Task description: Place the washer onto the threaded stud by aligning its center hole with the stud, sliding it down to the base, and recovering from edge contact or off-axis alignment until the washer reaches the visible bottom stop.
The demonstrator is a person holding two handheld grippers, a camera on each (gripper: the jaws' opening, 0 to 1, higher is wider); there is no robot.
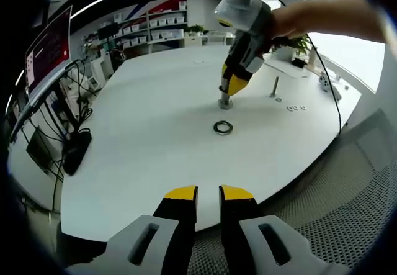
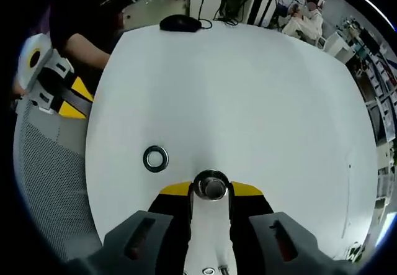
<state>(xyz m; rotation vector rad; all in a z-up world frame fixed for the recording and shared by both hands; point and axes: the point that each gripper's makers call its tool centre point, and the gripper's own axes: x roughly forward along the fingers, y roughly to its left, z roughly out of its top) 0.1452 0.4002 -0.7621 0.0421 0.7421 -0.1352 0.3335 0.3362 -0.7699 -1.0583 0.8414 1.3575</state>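
**Washer flat on table, right jaws at stud**

I see the washer (image 1: 223, 127) lying just beside the stud (image 1: 225, 102); right gripper (image 2: 211, 189) clenched on the stud's top, I think; left gripper (image 1: 208, 192) off the table (image 1: 155, 138) edge, released, holding nothing.

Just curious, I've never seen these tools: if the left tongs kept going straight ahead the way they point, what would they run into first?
Probably the white table, at its near edge, then the loose washer lying flat on it. Beyond that stands the stud, where the right tongs are. Depth is hard to judge here.
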